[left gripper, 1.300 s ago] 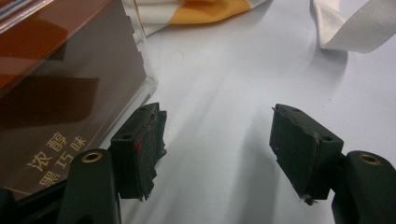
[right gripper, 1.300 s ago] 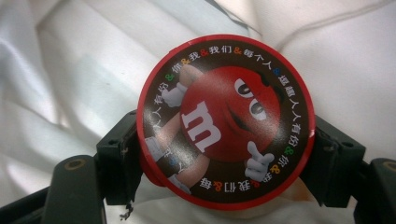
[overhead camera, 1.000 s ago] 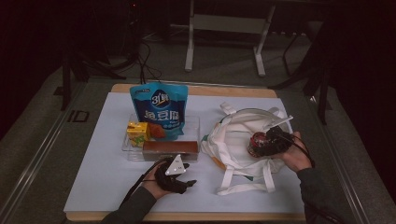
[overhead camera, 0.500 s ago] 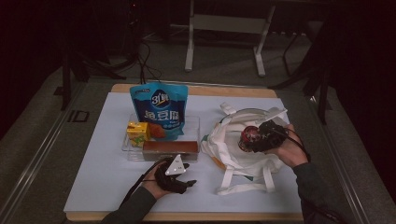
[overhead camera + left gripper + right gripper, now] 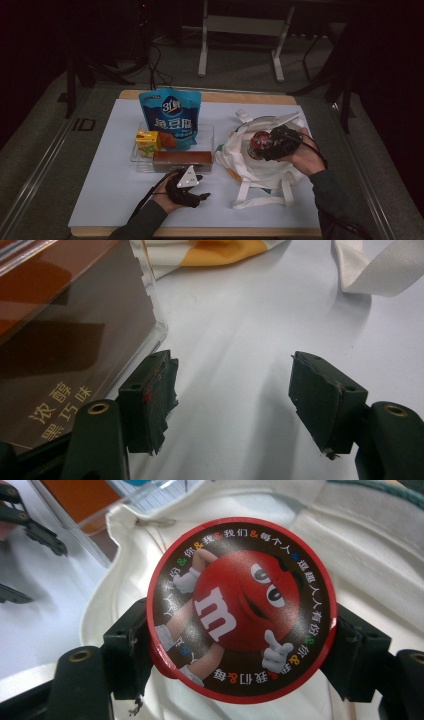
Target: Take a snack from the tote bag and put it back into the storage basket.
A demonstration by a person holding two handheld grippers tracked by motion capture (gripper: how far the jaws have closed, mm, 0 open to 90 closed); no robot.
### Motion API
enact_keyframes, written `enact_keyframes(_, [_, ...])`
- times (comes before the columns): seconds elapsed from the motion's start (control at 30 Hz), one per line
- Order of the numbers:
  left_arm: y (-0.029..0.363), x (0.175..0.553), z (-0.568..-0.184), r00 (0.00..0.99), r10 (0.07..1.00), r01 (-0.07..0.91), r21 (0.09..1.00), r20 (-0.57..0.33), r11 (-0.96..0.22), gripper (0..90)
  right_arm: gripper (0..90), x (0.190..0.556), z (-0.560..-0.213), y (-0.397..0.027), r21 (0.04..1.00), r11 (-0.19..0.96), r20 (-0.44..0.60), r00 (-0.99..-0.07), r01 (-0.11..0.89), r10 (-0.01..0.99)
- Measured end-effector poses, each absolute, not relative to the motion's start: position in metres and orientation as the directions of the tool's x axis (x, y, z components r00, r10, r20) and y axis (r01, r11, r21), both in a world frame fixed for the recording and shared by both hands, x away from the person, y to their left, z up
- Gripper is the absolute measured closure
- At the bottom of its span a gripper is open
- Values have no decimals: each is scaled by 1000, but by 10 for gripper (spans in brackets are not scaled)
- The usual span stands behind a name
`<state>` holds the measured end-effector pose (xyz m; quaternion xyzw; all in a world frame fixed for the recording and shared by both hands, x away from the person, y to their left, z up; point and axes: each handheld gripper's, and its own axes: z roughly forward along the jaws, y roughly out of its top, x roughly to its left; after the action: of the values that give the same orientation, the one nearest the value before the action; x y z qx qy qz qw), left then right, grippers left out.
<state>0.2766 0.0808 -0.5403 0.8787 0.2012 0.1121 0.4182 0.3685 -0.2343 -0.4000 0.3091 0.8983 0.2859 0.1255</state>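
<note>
My right gripper (image 5: 271, 145) is shut on a round M&M's tin (image 5: 257, 144) with a red rim. It holds the tin just above the mouth of a white tote bag (image 5: 260, 172) at the table's right. In the right gripper view both pads press the sides of the tin (image 5: 240, 615), lid facing the camera, over the bag's cloth (image 5: 390, 555). My left gripper (image 5: 202, 186) rests open on the white table near the front. Its jaws (image 5: 232, 370) hold nothing, and a brown chocolate box (image 5: 65, 340) lies just to their left.
A clear tray (image 5: 210, 134) at mid-table holds the brown box (image 5: 182, 158), a yellow juice carton (image 5: 148, 142) and a blue snack pouch (image 5: 170, 117) that stands upright. The bag's straps (image 5: 260, 200) trail toward the front edge. A metal stand (image 5: 240, 30) rises behind the table.
My right gripper has risen and moved left with the tin, from inside the bag to above its opening. The left gripper has stayed still.
</note>
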Motion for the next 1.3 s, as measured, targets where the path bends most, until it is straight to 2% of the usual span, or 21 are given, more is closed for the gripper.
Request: enact_keyframes(1.3, [81, 277, -540, 894, 447, 260, 779, 28, -571, 344, 254, 368, -366, -183, 636, 670, -53, -845, 382, 532])
